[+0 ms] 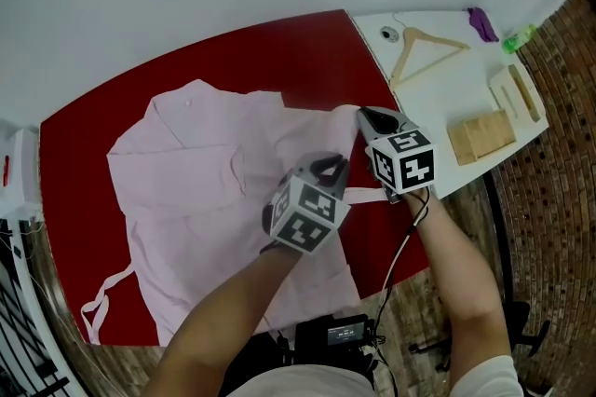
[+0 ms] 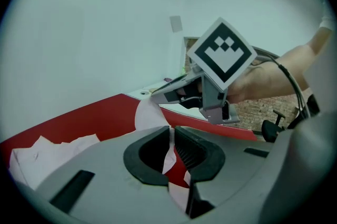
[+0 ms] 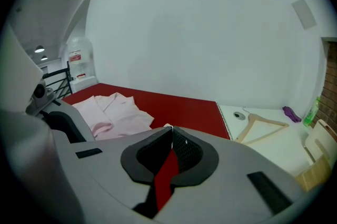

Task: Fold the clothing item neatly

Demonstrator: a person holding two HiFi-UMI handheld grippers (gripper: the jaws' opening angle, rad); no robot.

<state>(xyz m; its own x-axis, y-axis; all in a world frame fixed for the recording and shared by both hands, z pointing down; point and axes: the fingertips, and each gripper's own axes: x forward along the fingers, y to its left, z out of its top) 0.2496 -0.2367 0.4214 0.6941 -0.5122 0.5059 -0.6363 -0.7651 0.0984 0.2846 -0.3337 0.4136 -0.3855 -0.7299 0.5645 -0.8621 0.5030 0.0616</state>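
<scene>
In the head view the pink shirt [image 1: 196, 190] lies spread, collar toward the far edge, over the left and middle of the red bench [image 1: 279, 50]. Its right side is raised off the cloth near the bench's right end, where my left tongs [image 1: 328, 167] and right tongs [image 1: 365, 114] sit close together. I judge this to be the first side fold: the right flank is gripped and lifted, not yet laid over. The next move calls for carrying both grips across toward the shirt's middle at an even height, so the crease runs straight from the far edge to the near edge, and only then letting go. In the left gripper view my left tongs are all but closed, a thin fold of pale pink fabric pinched between the pads and trailing below them; beyond, the right tongs nip the same raised edge. In the right gripper view my right tongs are fully closed, with only a sliver of pale cloth showing at the very tips, and the rest of the shirt lies flat toward the bench's far left.
</scene>
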